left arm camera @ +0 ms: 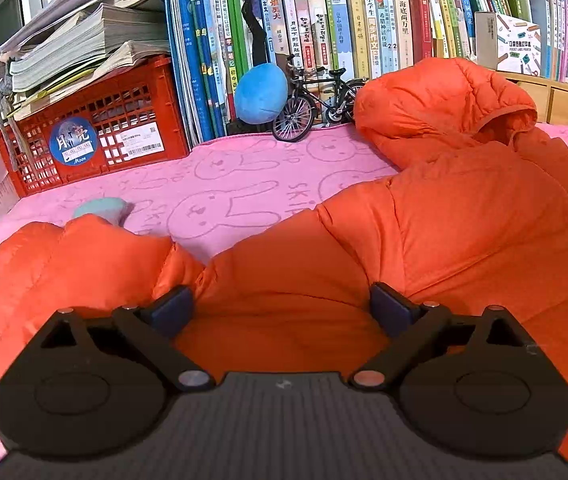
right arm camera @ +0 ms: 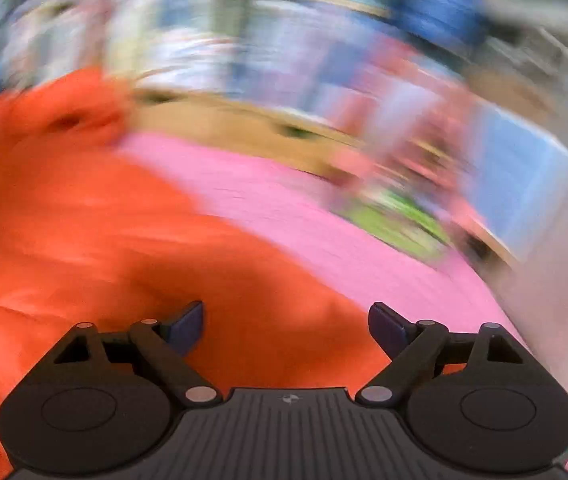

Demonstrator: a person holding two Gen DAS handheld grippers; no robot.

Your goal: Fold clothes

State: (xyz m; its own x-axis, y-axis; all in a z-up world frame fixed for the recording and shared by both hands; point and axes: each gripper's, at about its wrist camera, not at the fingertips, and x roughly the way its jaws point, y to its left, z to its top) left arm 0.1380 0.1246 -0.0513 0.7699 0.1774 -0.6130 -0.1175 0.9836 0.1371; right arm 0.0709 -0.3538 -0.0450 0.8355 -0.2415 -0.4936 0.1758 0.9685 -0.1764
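Observation:
An orange puffer jacket [left arm camera: 463, 220] lies on a pink rabbit-print sheet [left arm camera: 224, 192], hood [left arm camera: 435, 112] toward the bookshelf, one sleeve [left arm camera: 72, 256] bunched at the left. My left gripper [left arm camera: 282, 304] is open, its pads resting low over the jacket's near part with fabric between them. In the right wrist view, which is heavily blurred, the jacket [right arm camera: 84, 220] fills the left side. My right gripper [right arm camera: 285, 324] is open over the jacket's right edge.
A red crate [left arm camera: 96, 140] topped with stacked papers stands at back left. A blue plush ball [left arm camera: 260, 94], a model bicycle [left arm camera: 315, 104] and a row of books [left arm camera: 343, 28] line the back. A teal object [left arm camera: 102, 209] lies behind the sleeve. Wooden drawers [left arm camera: 555, 96] stand at back right.

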